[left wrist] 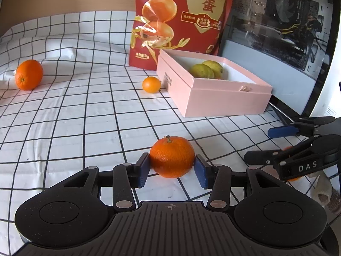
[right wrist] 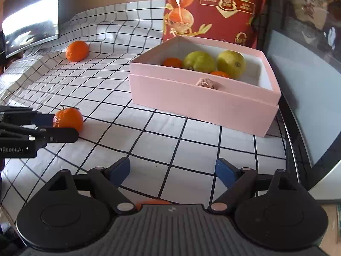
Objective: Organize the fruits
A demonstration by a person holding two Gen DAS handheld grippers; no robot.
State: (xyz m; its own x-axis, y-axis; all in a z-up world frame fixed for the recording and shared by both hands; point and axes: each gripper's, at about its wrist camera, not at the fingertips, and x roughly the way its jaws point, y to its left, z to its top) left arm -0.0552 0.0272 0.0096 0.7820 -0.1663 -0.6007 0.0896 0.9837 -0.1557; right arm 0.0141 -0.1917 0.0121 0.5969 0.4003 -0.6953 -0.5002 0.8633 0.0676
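On the counter [left wrist: 64,117], under a checked cloth, a big red bag [left wrist: 181,17] stands behind a pink box [right wrist: 202,98]. In the box lie two green fruits [right wrist: 199,60] and two small oranges [right wrist: 173,62]. A big orange [left wrist: 28,74] sits far left. The left gripper [left wrist: 172,168] has its jaws around a stemmed orange [left wrist: 172,156], touching both sides. The right gripper [right wrist: 172,170] has its jaws wide apart, holding nothing.

The red bag [left wrist: 181,19] reads "鹌鹑蛋", "无抗" and "1kg"; the right gripper [left wrist: 275,145] bears "DAS"; the left gripper [right wrist: 61,125] bears "nRobot.AI".
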